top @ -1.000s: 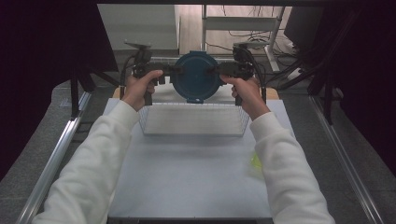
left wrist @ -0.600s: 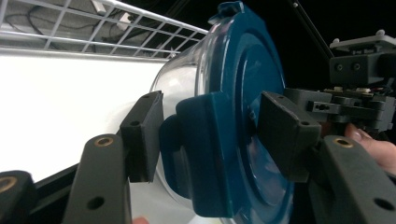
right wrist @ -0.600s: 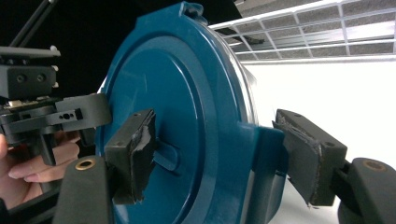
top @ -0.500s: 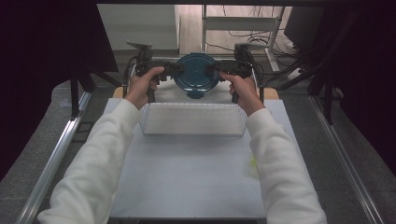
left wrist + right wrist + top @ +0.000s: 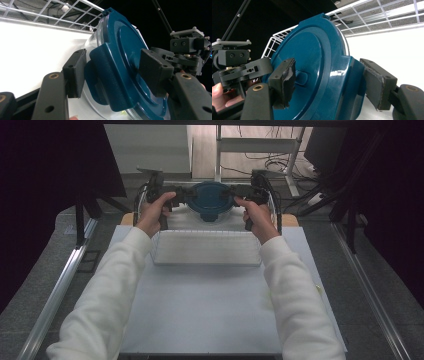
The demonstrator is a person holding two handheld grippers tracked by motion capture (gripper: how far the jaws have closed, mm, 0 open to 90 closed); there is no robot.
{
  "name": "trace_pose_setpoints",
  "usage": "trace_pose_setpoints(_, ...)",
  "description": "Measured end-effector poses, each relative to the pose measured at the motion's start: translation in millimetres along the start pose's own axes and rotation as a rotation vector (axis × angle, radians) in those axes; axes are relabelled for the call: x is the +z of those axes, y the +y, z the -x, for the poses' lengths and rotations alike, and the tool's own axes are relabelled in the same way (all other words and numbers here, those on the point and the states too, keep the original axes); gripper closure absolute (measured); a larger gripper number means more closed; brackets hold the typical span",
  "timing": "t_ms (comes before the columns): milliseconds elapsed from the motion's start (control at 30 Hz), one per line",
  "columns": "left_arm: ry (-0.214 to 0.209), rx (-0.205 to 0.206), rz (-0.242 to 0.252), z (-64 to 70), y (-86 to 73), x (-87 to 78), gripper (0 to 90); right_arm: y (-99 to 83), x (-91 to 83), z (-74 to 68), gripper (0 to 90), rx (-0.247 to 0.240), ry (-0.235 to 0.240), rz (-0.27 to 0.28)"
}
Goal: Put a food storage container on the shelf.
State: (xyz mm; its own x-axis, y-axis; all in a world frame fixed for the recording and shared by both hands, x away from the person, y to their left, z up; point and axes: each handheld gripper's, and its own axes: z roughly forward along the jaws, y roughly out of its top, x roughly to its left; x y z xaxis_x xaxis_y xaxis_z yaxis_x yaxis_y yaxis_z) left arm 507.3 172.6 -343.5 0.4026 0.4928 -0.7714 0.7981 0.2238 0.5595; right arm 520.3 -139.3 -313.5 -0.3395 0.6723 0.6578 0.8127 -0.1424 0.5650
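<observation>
A round clear container with a dark blue lid (image 5: 212, 200) hangs in the air over the far end of a white wire basket (image 5: 205, 232). My left gripper (image 5: 187, 196) holds it from the left and my right gripper (image 5: 235, 195) from the right. In the left gripper view the left gripper (image 5: 115, 72) is shut across the lid's latch tab (image 5: 105, 75), with the right gripper (image 5: 187, 50) beyond the lid (image 5: 125, 45). In the right gripper view the right gripper (image 5: 329, 82) clamps the opposite tab (image 5: 347, 82), and the left gripper (image 5: 234, 65) shows past the lid (image 5: 307, 50).
The basket stands on a white table top (image 5: 200, 305), its wire wall (image 5: 62, 15) just behind the container. Metal rails (image 5: 65, 280) run along both sides of the table. Dark curtains and a cabled frame (image 5: 260, 150) lie beyond the far edge.
Both grippers have carried the container a little farther from the person. It now looks smaller and flatter in the high view.
</observation>
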Motion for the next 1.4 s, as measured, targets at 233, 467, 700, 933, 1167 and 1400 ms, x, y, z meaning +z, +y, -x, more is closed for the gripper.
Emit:
trace_pose_setpoints(233,0.048,0.026,0.063,4.2,-4.9,-6.8,28.5,-7.2,-4.3,-13.4,15.6,-0.111,-0.073,0.052)
trace_pose_setpoints(467,0.148,0.207,0.15,30.6,-23.6,-37.7,20.2,-25.0,-33.0,-41.1,9.5,-0.331,-0.158,0.148)
trace_pose_setpoints(700,0.165,0.342,0.094,47.6,-63.3,-60.4,21.2,-52.9,-60.6,-37.3,17.4,-0.419,-0.108,0.136)
trace_pose_setpoints(933,0.139,0.41,0.046,52.7,-126.2,-73.2,21.3,-99.6,-95.0,-29.7,17.8,-0.501,-0.08,0.152)
trace_pose_setpoints(1167,0.164,0.439,0.008,42.4,-172.4,-74.9,21.1,-140.3,-115.3,-5.2,18.7,-0.481,-0.044,0.118)
trace_pose_setpoints(1400,0.213,0.47,-0.036,26.3,-211.5,-75.2,21.2,-181.7,-125.9,30.0,20.2,-0.485,-0.085,0.073)
